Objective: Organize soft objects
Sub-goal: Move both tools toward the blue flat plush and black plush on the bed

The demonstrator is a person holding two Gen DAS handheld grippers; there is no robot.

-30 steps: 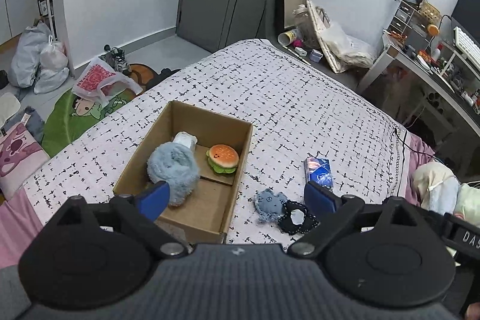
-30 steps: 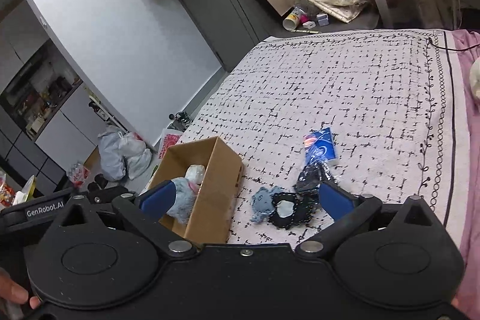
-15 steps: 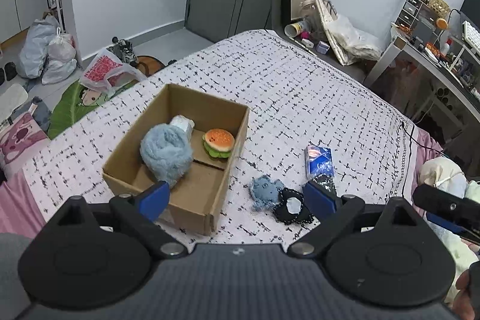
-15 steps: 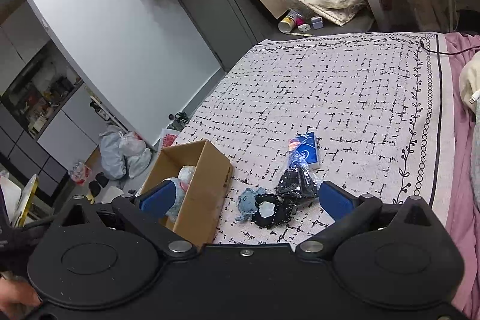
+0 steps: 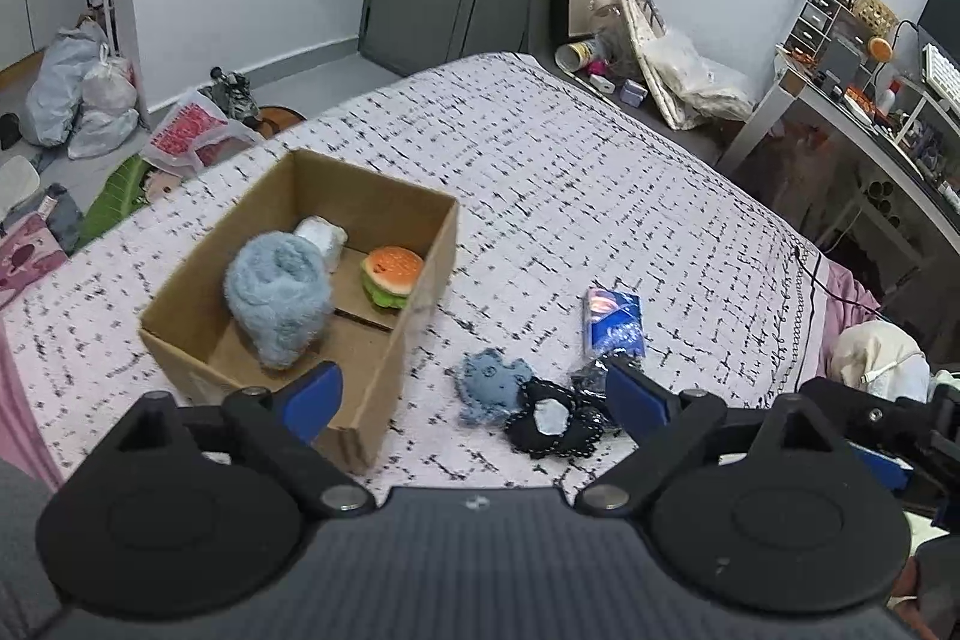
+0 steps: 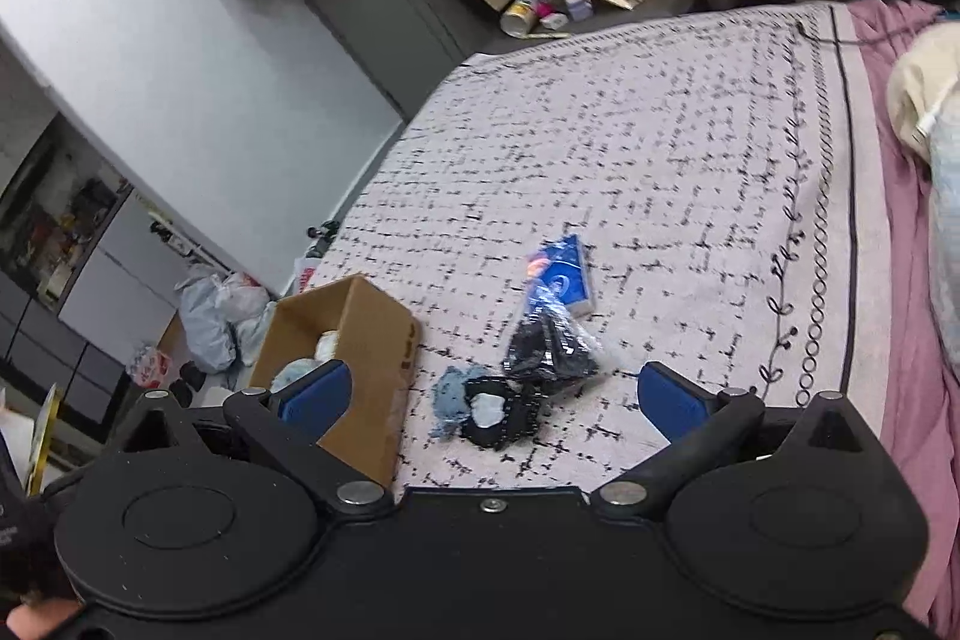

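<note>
An open cardboard box point(image 5: 420, 280) on the bed holds a fluffy blue plush point(image 5: 276, 298), a burger toy point(image 5: 390, 274) and a white soft item point(image 5: 321, 238). To its right lie a small blue plush point(image 5: 489, 385), a black lacy piece point(image 5: 552, 424), a bagged black item point(image 5: 591, 376) and a blue packet point(image 5: 615, 322). My left gripper point(image 5: 471, 388) hovers above the small plush with its jaws closing a little, and nothing is touched or held. My right gripper point(image 6: 492, 393) stands wide open above the same small blue plush point(image 6: 450, 397) and black lacy piece point(image 6: 498, 415).
The patterned bedspread point(image 5: 570, 172) stretches away behind the items. A pillow point(image 6: 918, 94) and pink sheet lie at the bed's right. Filled bags point(image 5: 78, 94) sit on the floor at left, and a cluttered desk point(image 5: 870, 112) stands at far right.
Both grippers have come down closer to the bed and the loose items. The box and toys have slid left in both views. Nothing was picked up.
</note>
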